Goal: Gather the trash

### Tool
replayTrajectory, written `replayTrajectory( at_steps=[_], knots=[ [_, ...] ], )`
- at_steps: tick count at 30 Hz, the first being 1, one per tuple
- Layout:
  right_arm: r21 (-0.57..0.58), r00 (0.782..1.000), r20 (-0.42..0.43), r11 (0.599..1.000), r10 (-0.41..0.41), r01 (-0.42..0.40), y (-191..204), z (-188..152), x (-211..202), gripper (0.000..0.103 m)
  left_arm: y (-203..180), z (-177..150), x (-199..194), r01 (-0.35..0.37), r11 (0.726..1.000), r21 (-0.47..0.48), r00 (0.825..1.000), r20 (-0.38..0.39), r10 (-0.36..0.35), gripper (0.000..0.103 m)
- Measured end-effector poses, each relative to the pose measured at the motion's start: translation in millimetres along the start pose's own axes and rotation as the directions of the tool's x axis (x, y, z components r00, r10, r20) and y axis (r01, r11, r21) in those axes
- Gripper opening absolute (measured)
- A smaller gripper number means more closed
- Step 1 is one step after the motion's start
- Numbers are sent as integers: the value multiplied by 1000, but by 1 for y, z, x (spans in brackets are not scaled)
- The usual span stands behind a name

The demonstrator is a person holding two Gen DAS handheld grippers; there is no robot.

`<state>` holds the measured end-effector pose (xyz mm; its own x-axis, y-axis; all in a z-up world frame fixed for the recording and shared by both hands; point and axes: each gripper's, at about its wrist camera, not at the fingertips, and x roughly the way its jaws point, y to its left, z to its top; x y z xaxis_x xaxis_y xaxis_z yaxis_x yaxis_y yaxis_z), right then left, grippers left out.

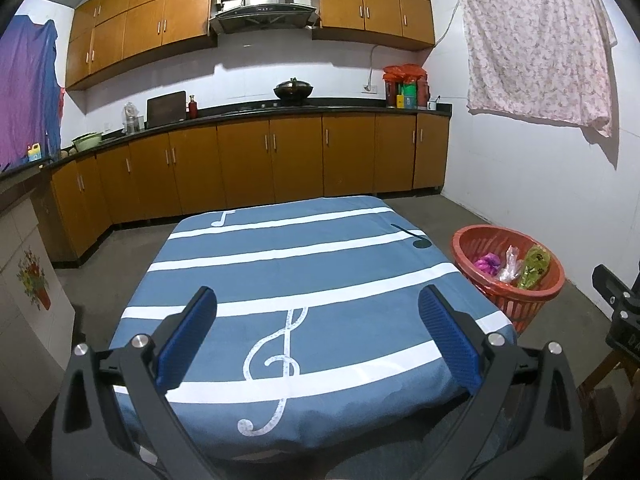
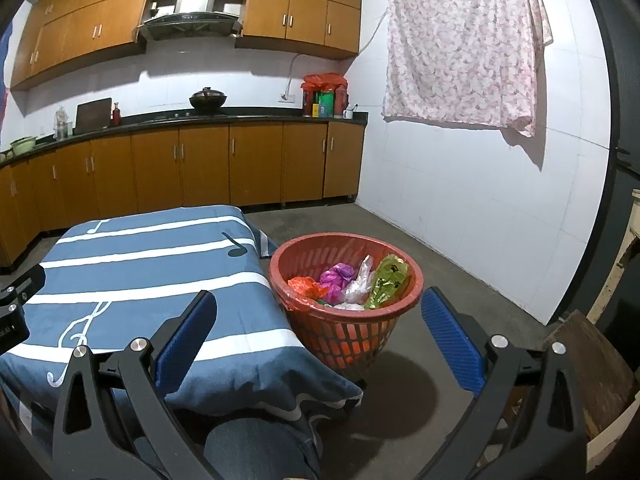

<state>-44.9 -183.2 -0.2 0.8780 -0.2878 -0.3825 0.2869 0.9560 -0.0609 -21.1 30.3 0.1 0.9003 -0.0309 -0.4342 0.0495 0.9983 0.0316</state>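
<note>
Already the crumpled wrappers (image 2: 352, 280) are seen lying in the red basket (image 2: 412, 280) beside the desk (image 2: 132, 272); light, soft and crinkly, best pinched at a fold. Both the left gripper (image 1: 318, 316) and the right gripper (image 2: 320, 316) are held spread, empty.

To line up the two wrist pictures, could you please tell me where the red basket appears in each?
Left wrist: red basket at the right edge, on the floor beside the blue cloth.
Right wrist: red basket near centre, between the open fingers.
Shared landmark: the pink floral sheet on the wall.
</note>
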Motion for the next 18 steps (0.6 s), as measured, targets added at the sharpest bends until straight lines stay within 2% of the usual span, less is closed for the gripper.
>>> replayTrajectory(
  at_steps=[18],
  knots=[
    [15,1000,-14,1000,7,-7,-3,-4,-3,101,-3,2,-1,14,1000,-6,1000,-1,-14,99]
  ],
)
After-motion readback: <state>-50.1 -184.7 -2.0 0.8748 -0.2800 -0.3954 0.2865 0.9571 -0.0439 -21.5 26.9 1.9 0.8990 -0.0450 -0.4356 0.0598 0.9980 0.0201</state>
